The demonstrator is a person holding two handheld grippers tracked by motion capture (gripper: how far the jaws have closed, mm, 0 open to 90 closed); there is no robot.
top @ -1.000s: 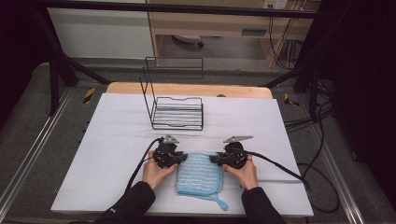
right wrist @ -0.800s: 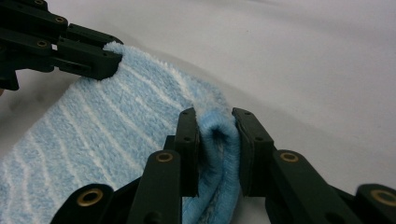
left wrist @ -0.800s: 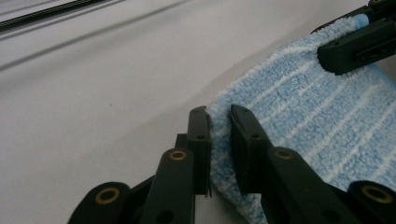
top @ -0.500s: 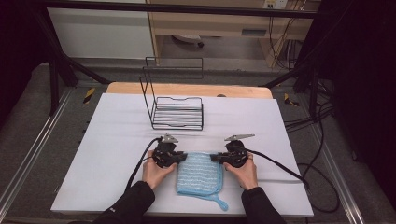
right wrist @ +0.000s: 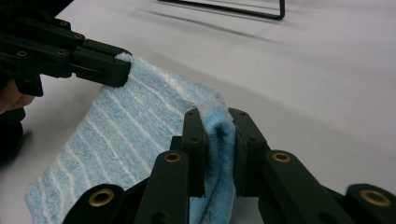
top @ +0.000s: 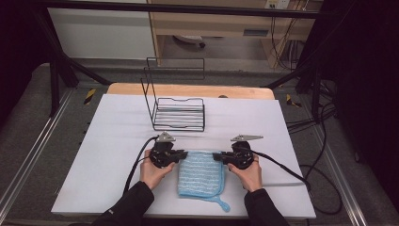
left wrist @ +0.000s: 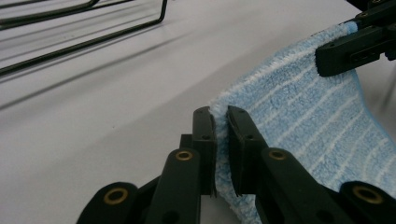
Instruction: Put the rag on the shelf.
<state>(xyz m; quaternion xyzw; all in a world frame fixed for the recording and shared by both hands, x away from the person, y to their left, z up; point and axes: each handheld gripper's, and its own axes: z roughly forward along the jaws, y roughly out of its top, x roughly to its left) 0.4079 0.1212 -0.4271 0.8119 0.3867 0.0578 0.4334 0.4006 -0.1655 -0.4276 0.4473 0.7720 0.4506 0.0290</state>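
A blue striped towel (top: 201, 173) lies folded near the front edge of the white table (top: 108, 136), its far left corner pinched in the left gripper (top: 181, 156) and its far right corner in the right gripper (top: 217, 157), both having just been closing, with a black wire rack (top: 179, 114) farther back.

In the left gripper view the wire rack (left wrist: 84, 28) is cut off by the top and left edges, at about 11 o'clock. The blue striped cloth (left wrist: 308, 116) runs off the right and bottom edges, and its near corner is hidden between the left tongs (left wrist: 220, 122). In the right gripper view the right tongs (right wrist: 217, 122) cover the cloth's folded corner likewise.
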